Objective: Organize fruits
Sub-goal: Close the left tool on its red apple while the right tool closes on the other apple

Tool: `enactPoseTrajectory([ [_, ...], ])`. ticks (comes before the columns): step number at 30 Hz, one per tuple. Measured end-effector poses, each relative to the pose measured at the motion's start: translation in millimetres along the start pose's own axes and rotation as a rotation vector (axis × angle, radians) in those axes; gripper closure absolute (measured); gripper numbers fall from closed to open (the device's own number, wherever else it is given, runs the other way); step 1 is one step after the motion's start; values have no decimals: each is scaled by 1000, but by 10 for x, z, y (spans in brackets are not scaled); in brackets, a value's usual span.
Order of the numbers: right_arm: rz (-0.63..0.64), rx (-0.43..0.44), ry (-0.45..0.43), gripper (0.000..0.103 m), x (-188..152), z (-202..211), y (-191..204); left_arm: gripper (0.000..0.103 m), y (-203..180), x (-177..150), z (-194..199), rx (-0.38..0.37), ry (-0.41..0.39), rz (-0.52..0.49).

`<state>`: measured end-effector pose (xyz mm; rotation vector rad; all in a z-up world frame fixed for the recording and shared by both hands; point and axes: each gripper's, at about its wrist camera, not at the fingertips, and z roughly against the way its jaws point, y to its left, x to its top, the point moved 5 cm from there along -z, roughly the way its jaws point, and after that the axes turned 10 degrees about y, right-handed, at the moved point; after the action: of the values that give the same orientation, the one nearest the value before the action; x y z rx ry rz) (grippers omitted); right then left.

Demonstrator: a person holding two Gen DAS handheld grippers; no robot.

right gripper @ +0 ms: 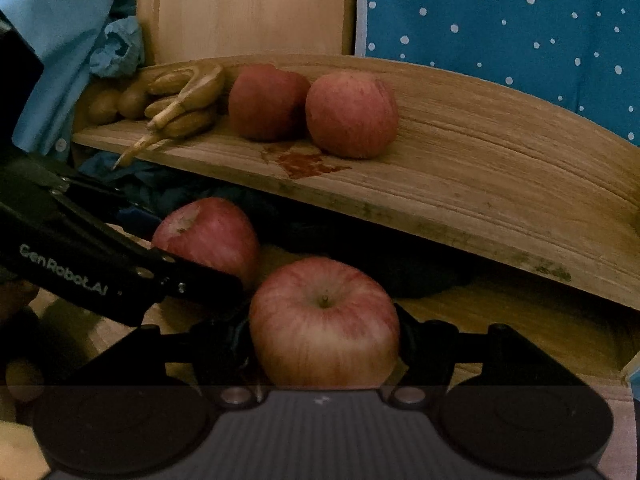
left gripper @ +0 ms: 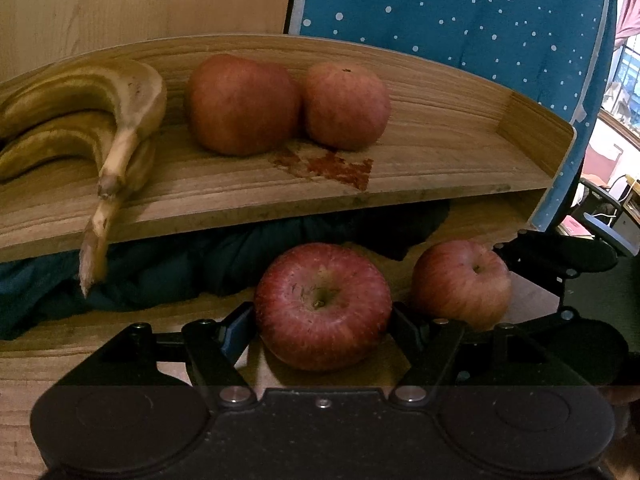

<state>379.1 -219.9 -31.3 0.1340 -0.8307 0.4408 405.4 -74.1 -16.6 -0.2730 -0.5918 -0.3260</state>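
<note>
My left gripper (left gripper: 322, 320) is shut on a dark red apple (left gripper: 322, 305), stem up, below the wooden shelf (left gripper: 440, 152). My right gripper (right gripper: 324, 336) is shut on a paler striped apple (right gripper: 324, 322), which also shows in the left wrist view (left gripper: 462, 280). The left gripper's apple shows in the right wrist view (right gripper: 208, 234), with the left gripper's black body (right gripper: 100, 264) beside it. On the shelf lie two red apples (left gripper: 242, 104) (left gripper: 346, 106) and a bunch of bananas (left gripper: 92, 112).
A red stain (left gripper: 340, 168) marks the shelf in front of the apples. Dark blue cloth (left gripper: 200, 264) is bunched under the shelf. A blue dotted board (left gripper: 480, 20) stands behind. Small brown fruits (right gripper: 116, 104) lie at the shelf's left end. Light blue cloth (right gripper: 68, 40) hangs left.
</note>
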Motion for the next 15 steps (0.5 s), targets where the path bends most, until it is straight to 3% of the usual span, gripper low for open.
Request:
enactPoseTrajectory([
  [15, -17, -2, -47, 32, -111, 223, 138, 30, -31, -171, 216, -1, -40, 16],
])
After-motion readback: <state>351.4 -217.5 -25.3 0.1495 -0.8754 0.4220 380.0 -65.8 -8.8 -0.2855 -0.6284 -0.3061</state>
